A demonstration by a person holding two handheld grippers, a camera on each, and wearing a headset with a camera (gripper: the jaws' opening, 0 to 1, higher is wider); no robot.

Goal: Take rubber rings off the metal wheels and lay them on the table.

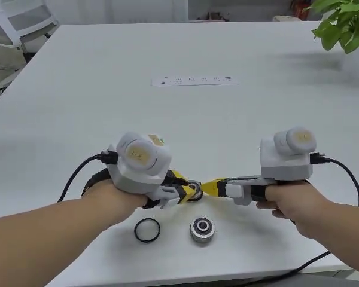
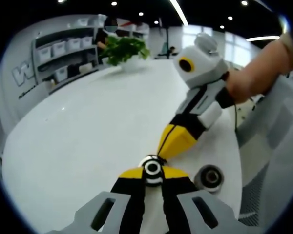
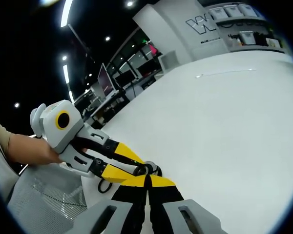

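Note:
A small metal wheel [image 1: 194, 189] with a black rubber ring on its rim hangs just above the white table [image 1: 185, 119], with my left gripper [image 1: 187, 192] shut on it. In the left gripper view the wheel [image 2: 152, 167] sits between my yellow tips [image 2: 152, 175]. My right gripper [image 1: 207, 188] comes in from the right, its jaws closed to a point at the wheel's rim [image 3: 147, 169], pinching the ring. A loose rubber ring [image 1: 147, 230] lies flat near the front edge. Beside it rests a second wheel [image 1: 202, 229], which has its own ring on.
A white power strip [image 1: 194, 80] lies mid-table, far from the work. A green plant [image 1: 346, 24] stands at the back right. Black cables [image 1: 78, 173] trail from both grippers. The table's front edge runs just below the loose ring and wheel.

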